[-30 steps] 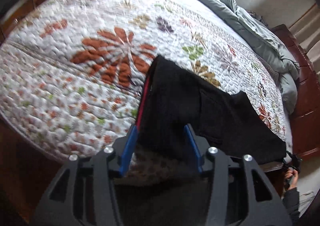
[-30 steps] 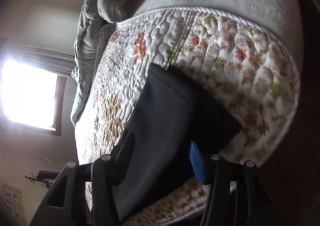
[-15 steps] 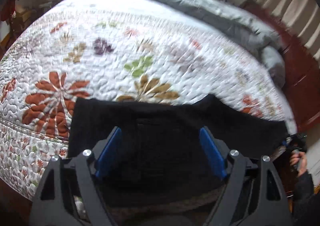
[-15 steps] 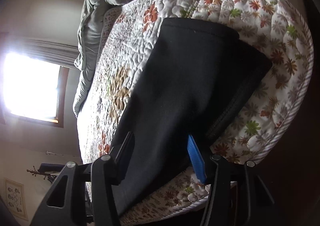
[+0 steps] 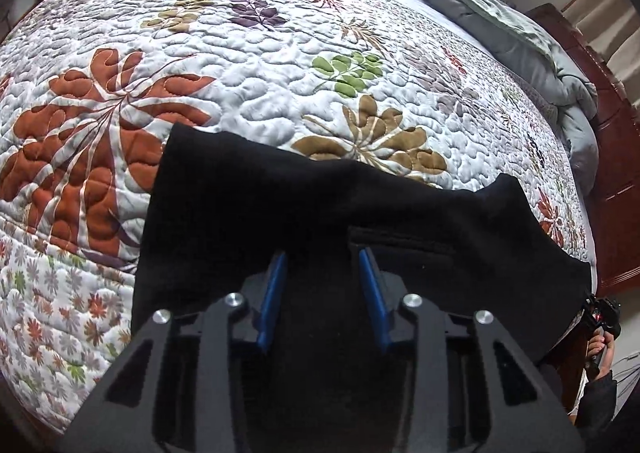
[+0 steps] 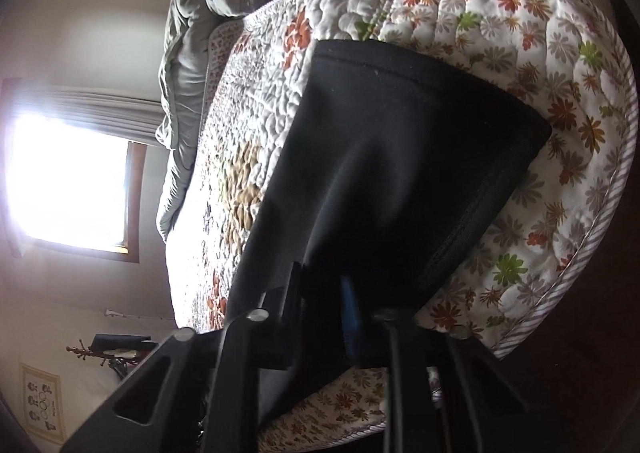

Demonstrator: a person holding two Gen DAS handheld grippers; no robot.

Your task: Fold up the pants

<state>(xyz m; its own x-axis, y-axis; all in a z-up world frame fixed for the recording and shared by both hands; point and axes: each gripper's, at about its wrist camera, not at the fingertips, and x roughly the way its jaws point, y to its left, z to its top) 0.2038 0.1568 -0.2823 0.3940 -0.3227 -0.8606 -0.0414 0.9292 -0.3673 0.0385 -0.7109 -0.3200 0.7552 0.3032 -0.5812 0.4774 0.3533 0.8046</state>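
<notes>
Black pants (image 5: 320, 209) lie along the near edge of a floral quilt (image 5: 248, 65) on a bed. My left gripper (image 5: 322, 257) sits over the pants' near edge, its blue-padded fingers (image 5: 274, 285) narrowed around a fold of black cloth. In the right wrist view the pants (image 6: 392, 157) lie folded near the quilt's corner (image 6: 560, 65). My right gripper (image 6: 320, 285) is closed down on the pants' near edge, with one blue pad (image 6: 350, 309) showing.
A grey duvet (image 5: 500, 9) is bunched at the far side of the bed. A dark wooden headboard (image 5: 616, 181) stands at the right. A person's hand with the other gripper (image 5: 600, 329) shows at the lower right. A bright window (image 6: 68, 181) is at the left.
Both grippers have narrowed from wide open onto the pants' near edge. The left view has swung and come closer over the pants. The right gripper moved in toward the cloth.
</notes>
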